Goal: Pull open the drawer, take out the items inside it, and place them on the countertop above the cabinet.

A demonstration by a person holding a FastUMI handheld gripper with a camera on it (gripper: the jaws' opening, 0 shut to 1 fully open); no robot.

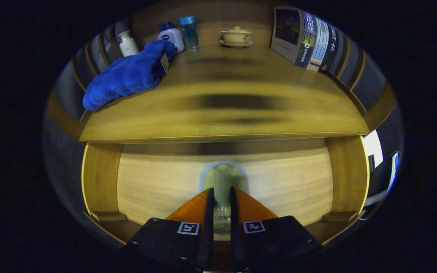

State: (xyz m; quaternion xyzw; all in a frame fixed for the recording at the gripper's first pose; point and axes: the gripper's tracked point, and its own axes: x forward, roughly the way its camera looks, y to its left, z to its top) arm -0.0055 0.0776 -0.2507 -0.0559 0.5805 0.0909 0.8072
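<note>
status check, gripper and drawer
Gripper fingers closed on the drawer handle. Drawer front looks shut. Countertop above has open space mid-surface.

dim booth; slatted wooden back wall [218, 15] behind a wooden cabinet [347, 174], bright opening [372, 146] beside it.

Cam on gripper [221, 197], facing drawer front [279, 182] close, countertop [222, 110] above.

Gripper [221, 197] fingers clamp the drawer handle [223, 178] below the countertop [222, 110]
</note>
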